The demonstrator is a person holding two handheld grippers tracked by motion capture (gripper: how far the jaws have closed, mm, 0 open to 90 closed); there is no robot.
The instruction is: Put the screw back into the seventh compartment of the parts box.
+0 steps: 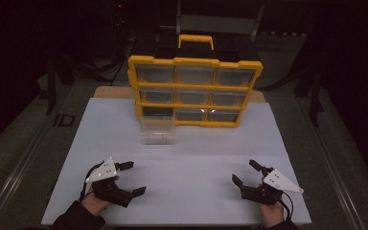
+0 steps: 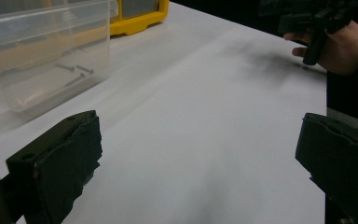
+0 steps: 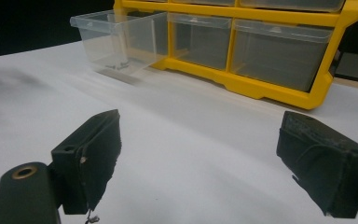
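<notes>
Clear drawer (image 1: pixel 158 134) stands pulled out before yellow organiser (image 1: pixel 195 91); left tongs (image 1: pixel 134 178) and right tongs (image 1: pixel 243 172) released, well apart on white worktop (image 1: pixel 191 153).

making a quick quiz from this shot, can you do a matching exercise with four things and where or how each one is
Things:
1. clear drawer
2. yellow organizer
3. left gripper
4. right gripper

Places or states:
A. stands upright at the far side of the white table
B. open, low at the near right of the table
C. pulled out, sitting on the table in front of the bottom left slot
D. open, low at the near left of the table

Pairs: 1-C, 2-A, 3-D, 4-B
</notes>
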